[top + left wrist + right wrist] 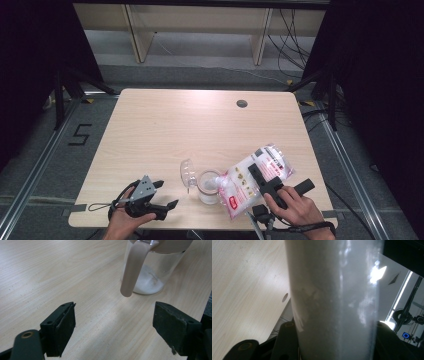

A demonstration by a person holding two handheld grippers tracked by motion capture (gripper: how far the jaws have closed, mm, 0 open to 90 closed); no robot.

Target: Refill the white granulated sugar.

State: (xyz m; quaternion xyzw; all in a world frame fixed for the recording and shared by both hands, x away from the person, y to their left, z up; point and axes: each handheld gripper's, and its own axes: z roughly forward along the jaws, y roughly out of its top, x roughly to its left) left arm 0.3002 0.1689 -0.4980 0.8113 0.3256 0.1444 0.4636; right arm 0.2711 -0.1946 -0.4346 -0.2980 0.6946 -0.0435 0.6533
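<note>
A clear plastic bag (250,180) of white powder with red print is tilted, its lower corner over the mouth of a clear jar (208,187) near the table's front edge. My right gripper (260,176) is shut on the bag; in the right gripper view the bag (334,300) stands between the jaws. The jar (152,272) holds a little white powder at its bottom and has a beige rim and latch strap (131,272). Its clear lid (187,173) hangs open to the left. My left gripper (165,195) is open and holds nothing, left of the jar; the pads (63,325) are wide apart.
The wooden table (165,125) has a round cable hole (242,103) at the back right. Black frames and cables stand on the floor around it, and a pale shelf unit is behind.
</note>
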